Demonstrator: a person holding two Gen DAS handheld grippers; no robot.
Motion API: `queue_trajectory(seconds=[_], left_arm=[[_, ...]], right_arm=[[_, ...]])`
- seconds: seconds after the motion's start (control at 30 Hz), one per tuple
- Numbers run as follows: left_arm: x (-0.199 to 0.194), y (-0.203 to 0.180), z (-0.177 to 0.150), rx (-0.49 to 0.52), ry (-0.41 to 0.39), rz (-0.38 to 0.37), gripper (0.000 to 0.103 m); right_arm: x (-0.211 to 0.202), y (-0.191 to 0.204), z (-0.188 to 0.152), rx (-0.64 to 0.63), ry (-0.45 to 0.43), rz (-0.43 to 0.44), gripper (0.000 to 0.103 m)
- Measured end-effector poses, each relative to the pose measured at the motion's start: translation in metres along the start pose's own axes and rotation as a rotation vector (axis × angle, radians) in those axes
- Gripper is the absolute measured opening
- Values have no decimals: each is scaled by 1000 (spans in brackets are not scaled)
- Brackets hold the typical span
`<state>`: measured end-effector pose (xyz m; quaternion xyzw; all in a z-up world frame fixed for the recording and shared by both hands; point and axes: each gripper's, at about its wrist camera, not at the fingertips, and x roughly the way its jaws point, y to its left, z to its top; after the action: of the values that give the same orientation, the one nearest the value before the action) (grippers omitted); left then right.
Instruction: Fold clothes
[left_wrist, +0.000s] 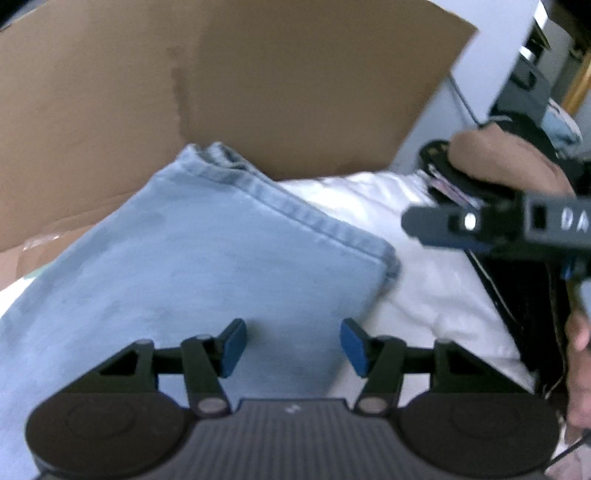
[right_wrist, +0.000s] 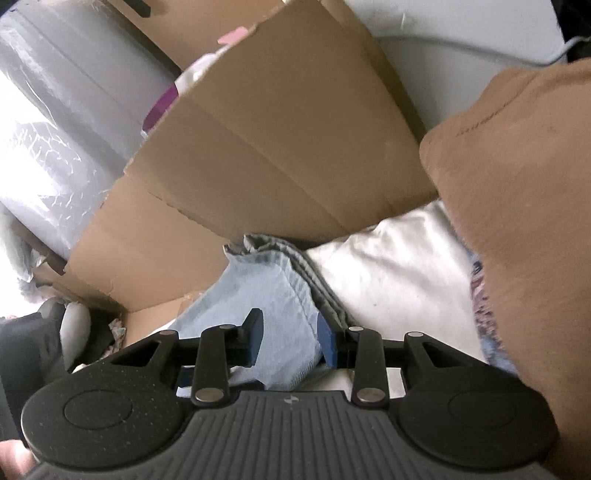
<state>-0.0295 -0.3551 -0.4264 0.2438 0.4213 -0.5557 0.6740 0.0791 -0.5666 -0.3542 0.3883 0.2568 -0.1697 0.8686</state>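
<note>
Denim, pale blue, fills most of your left wrist view: the jeans (left_wrist: 207, 251) lie spread over a white cloth (left_wrist: 424, 266), with a stitched hem running from the upper middle down to a corner at the right. Your left gripper (left_wrist: 293, 347) hangs over the jeans with its blue-padded fingers (left_wrist: 232, 345) wide apart and nothing between them; whether the pads touch the fabric you cannot tell from this blurred picture. Behind the jeans stands a brown cardboard box (left_wrist: 258, 81), its flap reaching toward the top right.

At the right of that view your right gripper (left_wrist: 498, 225) shows as a black body with white lettering, held by a hand (left_wrist: 506, 155) in a brown sleeve. Only the body shows there, not the tips.

From the right wrist view, your right gripper (right_wrist: 290, 339) has its fingers (right_wrist: 255, 338) set on either side of a folded edge of the jeans (right_wrist: 273, 295). The gap between them is moderate, the denim fills it, and the right pad lies against the seam, but a firm pinch cannot be confirmed. The jeans' layered hem points up toward the box (right_wrist: 280, 140), and the cloth (right_wrist: 399, 266) lies just beside them on the right. A brown sleeve (right_wrist: 517, 221) covers the right side of the picture. Grey plastic wrap (right_wrist: 55, 122) shows at the far left.
</note>
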Motion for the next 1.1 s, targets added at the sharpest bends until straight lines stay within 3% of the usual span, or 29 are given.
queue_trajectory(seconds=[0.13, 0.4, 0.67, 0.8, 0.83, 1.1], left_arm=[[6, -12, -3, 49, -8, 34, 76], [20, -34, -9, 186, 6, 151, 78], [-6, -14, 2, 103, -68, 110, 52], [-17, -8, 8, 87, -89, 63, 13], [-17, -5, 10, 76, -87, 50, 8], [-26, 9, 26, 12, -92, -11, 4]], right_arm=[[-13, 8, 2, -63, -21, -43, 35], [-33, 10, 0, -67, -56, -87, 34], [-32, 13, -3, -107, -62, -119, 34], [-27, 16, -6, -144, -54, -142, 34], [-25, 17, -6, -155, -49, -150, 34], [15, 26, -12, -219, 32, -149, 33]])
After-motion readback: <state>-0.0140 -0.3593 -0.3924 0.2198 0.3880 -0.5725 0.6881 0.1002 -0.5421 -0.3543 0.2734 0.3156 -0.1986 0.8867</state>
